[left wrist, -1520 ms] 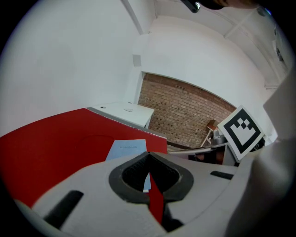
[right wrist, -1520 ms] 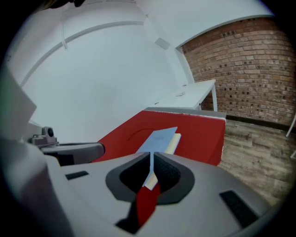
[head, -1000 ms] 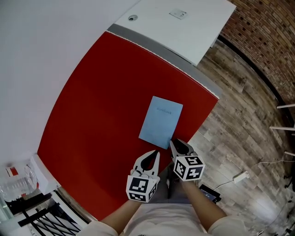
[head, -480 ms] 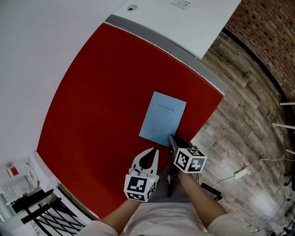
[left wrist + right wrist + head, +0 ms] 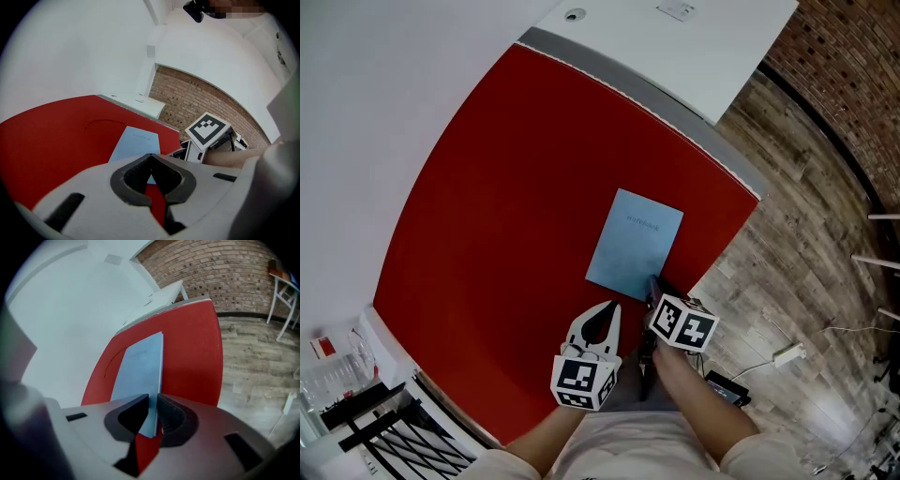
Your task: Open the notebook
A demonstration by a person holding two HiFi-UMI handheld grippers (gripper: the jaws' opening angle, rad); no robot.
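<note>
Since a second ago our right gripper [image 5: 653, 284] has slid forward to pinch the near right corner of the notebook [image 5: 636, 242], which lies lengthwise ahead of us on the red table [image 5: 487, 206], our left gripper [image 5: 609, 309] closed, empty, just beside it.

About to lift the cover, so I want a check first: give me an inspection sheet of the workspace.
Surface: red tabletop, flat.
Job's things: blue notebook, closed, lying flat near the tabletop's right edge.
Clutter: nothing seen on the tabletop; clear container and black rack off it.
Grippers: right gripper shut on the notebook's near corner; left gripper shut, empty.
Cables: white cable with adapter on the plank floor.
Surroundings: brick wall, white counter.
</note>
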